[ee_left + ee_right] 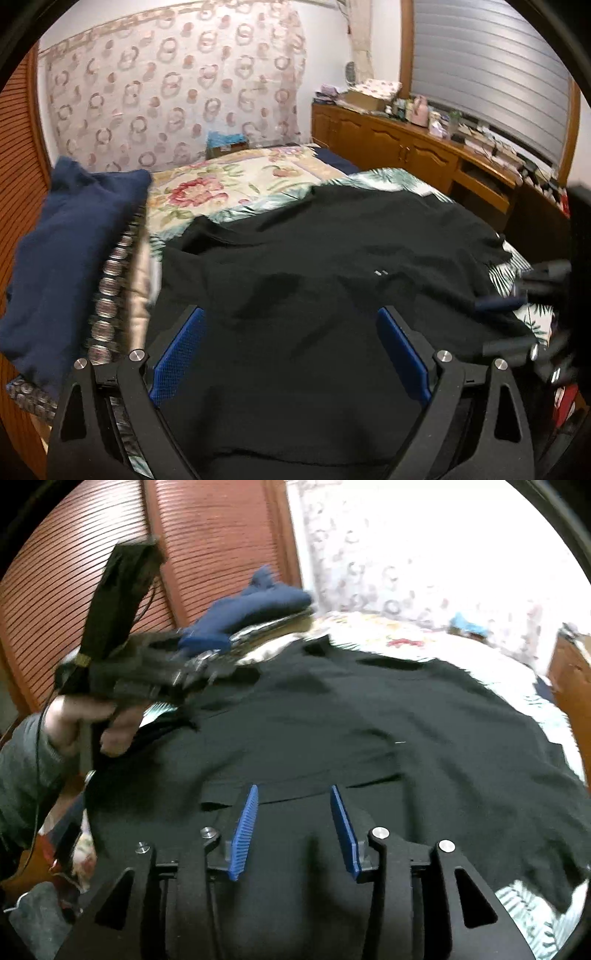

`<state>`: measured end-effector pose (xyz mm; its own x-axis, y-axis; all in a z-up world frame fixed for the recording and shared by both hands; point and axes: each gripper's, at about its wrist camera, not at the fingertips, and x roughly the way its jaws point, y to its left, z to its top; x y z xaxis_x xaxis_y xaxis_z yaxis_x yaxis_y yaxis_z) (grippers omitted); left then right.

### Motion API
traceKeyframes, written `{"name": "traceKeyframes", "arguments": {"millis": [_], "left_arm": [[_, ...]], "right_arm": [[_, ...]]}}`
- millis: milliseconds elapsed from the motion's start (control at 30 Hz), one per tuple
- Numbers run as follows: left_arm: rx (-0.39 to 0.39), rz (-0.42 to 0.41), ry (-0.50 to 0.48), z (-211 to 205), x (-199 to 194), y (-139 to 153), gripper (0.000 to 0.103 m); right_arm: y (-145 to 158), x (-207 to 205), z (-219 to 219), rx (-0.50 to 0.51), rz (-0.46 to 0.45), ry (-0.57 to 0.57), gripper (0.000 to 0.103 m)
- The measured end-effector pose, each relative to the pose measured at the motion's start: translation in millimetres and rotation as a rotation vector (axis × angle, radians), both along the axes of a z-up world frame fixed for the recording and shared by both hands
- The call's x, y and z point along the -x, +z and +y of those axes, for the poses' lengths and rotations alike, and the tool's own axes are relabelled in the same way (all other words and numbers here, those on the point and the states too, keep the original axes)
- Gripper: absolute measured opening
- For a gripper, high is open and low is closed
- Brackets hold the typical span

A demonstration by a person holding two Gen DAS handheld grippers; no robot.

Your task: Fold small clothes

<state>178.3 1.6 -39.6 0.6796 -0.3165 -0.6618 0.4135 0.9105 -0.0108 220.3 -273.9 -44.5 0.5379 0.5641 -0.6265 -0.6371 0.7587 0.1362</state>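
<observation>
A black garment (314,258) lies spread across the bed (229,181), over a leaf-print sheet (384,177). My left gripper (291,314) hangs above its middle, jaws wide apart with nothing between them. My right gripper (293,794) sits over the same cloth nearer one edge, jaws partly parted and empty. A folded navy piece (74,236) rests on a stack at the bed's side.
</observation>
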Motion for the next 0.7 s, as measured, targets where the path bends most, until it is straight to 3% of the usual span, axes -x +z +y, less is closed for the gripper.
{"name": "traceKeyframes", "arguments": {"millis": [233, 367, 467, 700], "left_arm": [[-0.043, 0.06, -0.03, -35, 7, -26, 0.094], [-0.081, 0.113, -0.033, -49, 8, -46, 0.094], [-0.111, 0.142, -0.035, -56, 7, -56, 0.094], [-0.102, 0.156, -0.042, -59, 7, -58, 0.097]], "right_arm": [[5, 3, -41, -0.011, -0.033, -0.159, 0.044], [3, 6, -70, -0.007, -0.035, -0.258, 0.058], [2, 7, -92, 0.015, -0.039, -0.345, 0.058], [-5, 2, -132, 0.044, -0.004, -0.522, 0.058]]}}
